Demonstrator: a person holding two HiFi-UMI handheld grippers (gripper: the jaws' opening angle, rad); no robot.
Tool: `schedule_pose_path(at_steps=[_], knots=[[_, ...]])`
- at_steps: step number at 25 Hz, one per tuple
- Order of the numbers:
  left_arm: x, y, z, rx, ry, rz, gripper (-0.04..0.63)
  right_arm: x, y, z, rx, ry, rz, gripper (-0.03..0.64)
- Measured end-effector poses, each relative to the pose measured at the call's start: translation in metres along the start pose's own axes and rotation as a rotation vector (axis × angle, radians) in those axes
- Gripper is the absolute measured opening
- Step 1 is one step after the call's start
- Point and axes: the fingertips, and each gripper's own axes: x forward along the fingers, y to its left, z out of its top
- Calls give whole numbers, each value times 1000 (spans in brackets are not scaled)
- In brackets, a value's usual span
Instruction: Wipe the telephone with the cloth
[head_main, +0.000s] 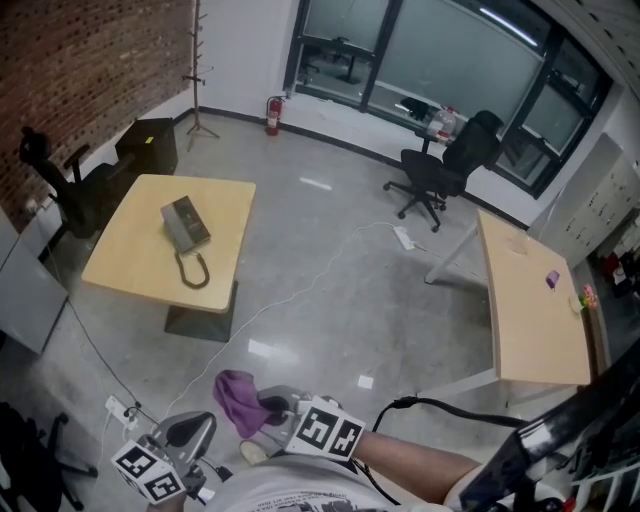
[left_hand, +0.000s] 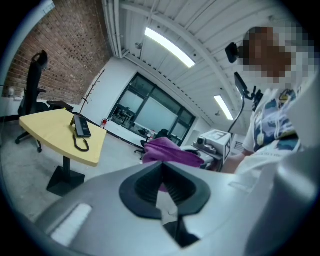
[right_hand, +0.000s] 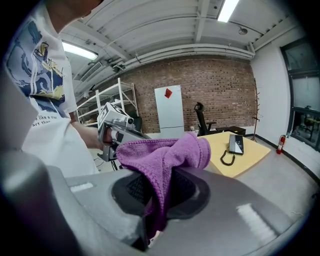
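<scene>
Jaws hard to see in head view, bottom edge cuts grippers. Left gripper (left_hand: 161, 186) pinched shut, empty. Right gripper (right_hand: 159, 192) squeezes purple cloth (right_hand: 165, 150). Telephone (head_main: 185, 225) far off on yellow table (head_main: 130, 262).

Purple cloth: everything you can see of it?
The cloth is purple, fuzzy terry-like fabric with a stitched edge, crumpled. It is pinched between the fingers of the right gripper, a bunch puffing out above them, a thin tail below. It is held in the air, far from the telephone on the yellow table.
</scene>
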Motion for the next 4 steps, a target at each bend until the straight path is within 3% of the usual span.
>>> schedule_pose_path(at_steps=[4], knots=[[-7, 3, -2, -7, -5, 5, 3, 6, 5, 2, -5, 7, 10, 43]])
